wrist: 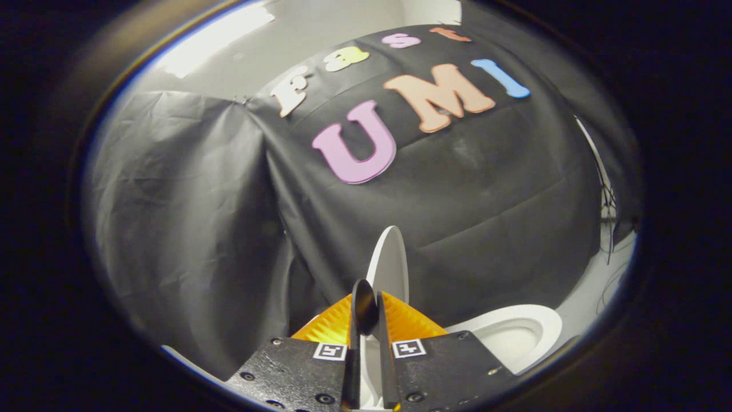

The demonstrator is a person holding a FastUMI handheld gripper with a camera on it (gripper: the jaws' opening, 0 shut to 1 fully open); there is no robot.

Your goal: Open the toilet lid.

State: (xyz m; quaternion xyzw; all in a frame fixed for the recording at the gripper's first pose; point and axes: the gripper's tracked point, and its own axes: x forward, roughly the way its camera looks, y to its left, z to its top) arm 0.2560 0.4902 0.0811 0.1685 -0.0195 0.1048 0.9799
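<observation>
Claw [370, 320] pinches the raised toilet lid [390, 266] edge-on; bowl [517, 332] partly hidden behind its right finger

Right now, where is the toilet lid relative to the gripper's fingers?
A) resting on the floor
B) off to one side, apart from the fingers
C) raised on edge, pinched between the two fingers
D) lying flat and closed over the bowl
C: the white toilet lid stands raised on edge above the open toilet bowl, and the gripper has both fingers closed against it, one on each face.
</observation>
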